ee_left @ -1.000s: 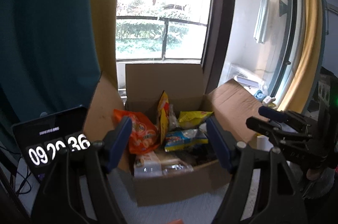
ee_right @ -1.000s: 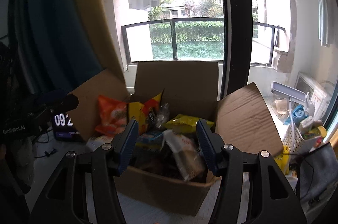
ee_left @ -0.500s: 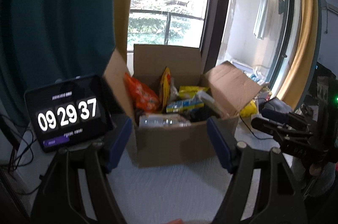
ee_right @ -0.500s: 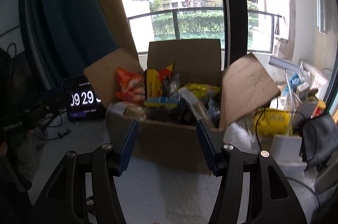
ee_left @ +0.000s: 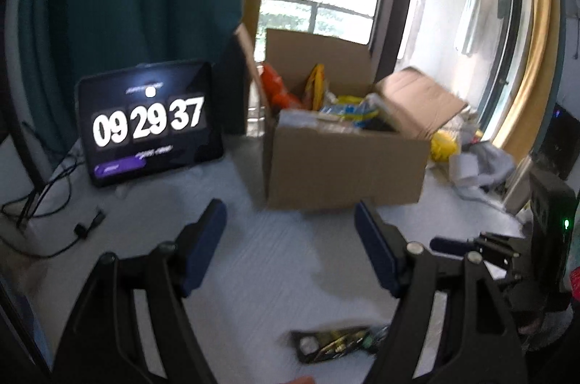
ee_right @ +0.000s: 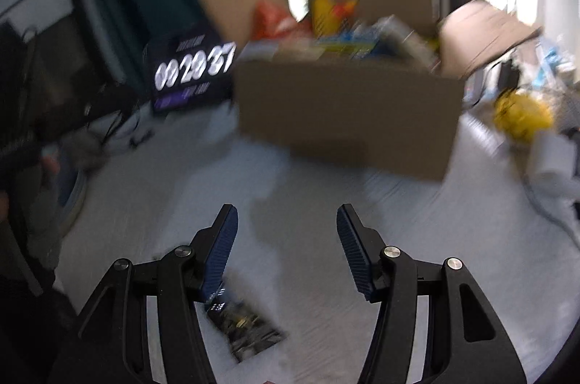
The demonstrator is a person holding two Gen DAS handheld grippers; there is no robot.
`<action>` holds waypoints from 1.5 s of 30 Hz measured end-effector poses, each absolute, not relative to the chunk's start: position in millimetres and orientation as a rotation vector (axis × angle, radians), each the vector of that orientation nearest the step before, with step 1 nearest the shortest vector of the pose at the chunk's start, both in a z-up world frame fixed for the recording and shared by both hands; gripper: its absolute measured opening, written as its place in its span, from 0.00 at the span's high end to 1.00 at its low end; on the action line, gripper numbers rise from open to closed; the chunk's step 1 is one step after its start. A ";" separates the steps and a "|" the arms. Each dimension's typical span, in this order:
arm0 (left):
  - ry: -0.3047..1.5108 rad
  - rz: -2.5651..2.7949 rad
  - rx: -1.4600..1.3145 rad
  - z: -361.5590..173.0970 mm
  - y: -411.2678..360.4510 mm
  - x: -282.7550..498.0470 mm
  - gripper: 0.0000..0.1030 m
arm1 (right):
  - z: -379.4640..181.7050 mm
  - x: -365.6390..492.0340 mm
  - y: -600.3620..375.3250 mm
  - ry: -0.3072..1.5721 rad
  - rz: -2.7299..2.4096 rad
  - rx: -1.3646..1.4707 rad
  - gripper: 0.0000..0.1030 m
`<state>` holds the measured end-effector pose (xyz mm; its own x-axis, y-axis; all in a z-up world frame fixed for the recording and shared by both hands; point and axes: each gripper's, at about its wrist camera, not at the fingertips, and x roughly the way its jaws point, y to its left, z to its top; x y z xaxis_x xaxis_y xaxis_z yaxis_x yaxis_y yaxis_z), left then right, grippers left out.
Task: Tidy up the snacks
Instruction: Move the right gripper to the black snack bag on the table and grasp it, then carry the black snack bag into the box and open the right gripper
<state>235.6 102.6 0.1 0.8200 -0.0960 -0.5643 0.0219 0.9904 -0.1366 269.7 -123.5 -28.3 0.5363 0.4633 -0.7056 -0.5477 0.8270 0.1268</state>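
Observation:
An open cardboard box (ee_left: 340, 162) (ee_right: 348, 108) stands on the white table, filled with snack bags: an orange one (ee_left: 281, 90), a yellow one (ee_left: 315, 83) and a blue-yellow one (ee_left: 348, 110). A dark snack packet (ee_left: 335, 342) (ee_right: 243, 329) lies flat on the table close to me. My left gripper (ee_left: 290, 231) hangs open over the table in front of the box, nothing between its fingers. My right gripper (ee_right: 286, 231) is open too, empty, with the dark packet just below its left finger. The right gripper's body (ee_left: 507, 250) shows at the right of the left wrist view.
A tablet clock (ee_left: 148, 126) (ee_right: 188, 72) leans left of the box, cables (ee_left: 54, 202) beside it. A yellow bag (ee_left: 444, 146) (ee_right: 522, 115) and pale clutter (ee_left: 482, 162) lie right of the box. Teal curtain and window stand behind. The right wrist view is blurred.
Both grippers have pulled back from over the box and sunk toward the table. The box now looks farther off, and a dark packet has come into view near me. Jaw widths are unchanged.

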 end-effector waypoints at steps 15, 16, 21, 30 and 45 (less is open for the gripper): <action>0.786 0.021 -0.182 -92.7 135.9 169.0 0.28 | -105.4 234.9 -70.0 0.949 0.738 -0.220 0.38; 0.793 0.022 -0.192 -96.6 137.1 166.1 0.28 | -107.9 235.5 -66.3 0.949 0.728 -0.247 0.38; 0.813 0.029 -0.224 -108.9 139.9 161.5 0.28 | -110.8 236.6 -59.3 0.931 0.728 -0.297 0.51; 0.755 0.017 -0.226 -90.9 138.7 178.3 0.28 | -77.7 261.8 -85.6 0.853 0.666 -0.231 0.72; 0.686 -0.064 -0.193 -60.8 109.4 231.0 0.28 | 11.4 320.6 -153.3 0.655 0.522 -0.147 0.72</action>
<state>231.0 109.4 -60.8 0.7726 -0.1225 -0.6230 -0.0043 0.9802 -0.1981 320.6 -153.3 11.4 0.6698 0.4162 -0.6149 -0.5066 0.8616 0.0314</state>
